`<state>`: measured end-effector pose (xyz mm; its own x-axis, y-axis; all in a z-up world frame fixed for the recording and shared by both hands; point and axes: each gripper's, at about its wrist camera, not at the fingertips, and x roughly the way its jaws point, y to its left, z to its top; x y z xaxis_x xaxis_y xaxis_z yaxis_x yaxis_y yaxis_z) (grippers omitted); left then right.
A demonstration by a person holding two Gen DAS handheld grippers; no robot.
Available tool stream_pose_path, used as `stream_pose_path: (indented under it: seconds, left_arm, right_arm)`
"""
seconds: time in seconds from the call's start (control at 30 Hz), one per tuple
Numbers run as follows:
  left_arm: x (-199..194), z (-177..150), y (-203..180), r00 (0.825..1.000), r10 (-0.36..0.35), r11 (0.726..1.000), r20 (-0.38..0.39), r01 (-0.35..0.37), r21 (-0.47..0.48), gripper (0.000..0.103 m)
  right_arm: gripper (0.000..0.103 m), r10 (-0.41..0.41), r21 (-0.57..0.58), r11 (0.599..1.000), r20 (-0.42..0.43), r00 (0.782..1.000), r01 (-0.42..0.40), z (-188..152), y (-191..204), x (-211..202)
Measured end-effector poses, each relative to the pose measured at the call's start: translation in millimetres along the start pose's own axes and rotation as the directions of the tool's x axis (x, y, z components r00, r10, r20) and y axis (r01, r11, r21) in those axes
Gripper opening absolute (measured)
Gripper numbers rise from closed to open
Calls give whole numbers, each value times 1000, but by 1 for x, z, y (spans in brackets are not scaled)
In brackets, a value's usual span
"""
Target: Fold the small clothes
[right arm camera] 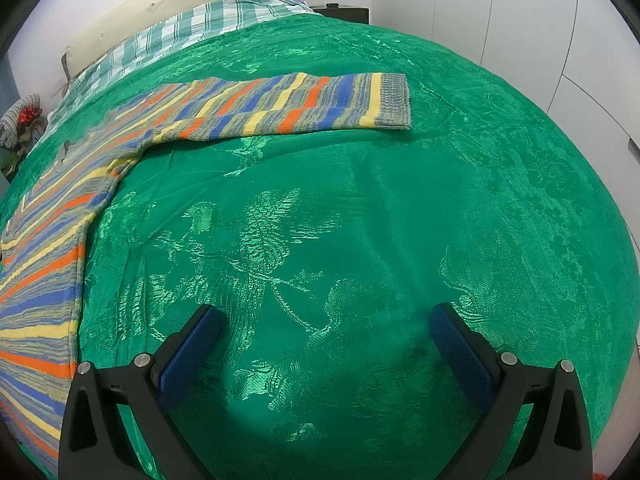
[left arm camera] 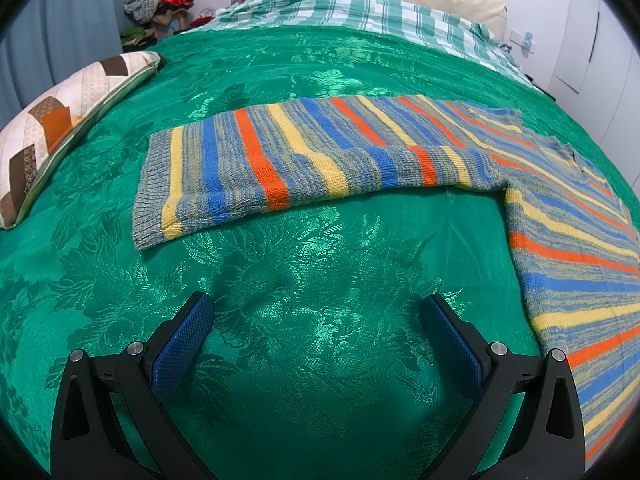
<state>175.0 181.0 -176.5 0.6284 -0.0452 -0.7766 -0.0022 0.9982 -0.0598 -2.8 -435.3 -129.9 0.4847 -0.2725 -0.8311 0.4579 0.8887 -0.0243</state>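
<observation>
Striped sweater [left arm camera: 320,156] lies flat; both tongs gape empty.

We saw a bed [left arm camera: 320,80] covered by a shiny green spread [right arm camera: 400,220] woven with a flower and leaf pattern. A striped knitted sweater [left arm camera: 312,160] lay flat on the spread, one sleeve [right arm camera: 304,104] stretched out sideways with its grey ribbed cuff [right arm camera: 394,100] at the end, the body running off toward the near edge. A patchwork cushion [left arm camera: 60,128] rested on the spread near the bed's side, well apart from the sweater. At the head end lay a green checked blanket [left arm camera: 360,12].
</observation>
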Motion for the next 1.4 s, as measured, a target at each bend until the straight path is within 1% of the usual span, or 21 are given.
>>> stream_pose_path:
  seconds: [1.4]
  left_arm:
    - [0,0,0,1000,0,1000,1,0,-1,103]
  right_arm:
    - [103,-7,-7,1000,3,1000,7,1,0,1]
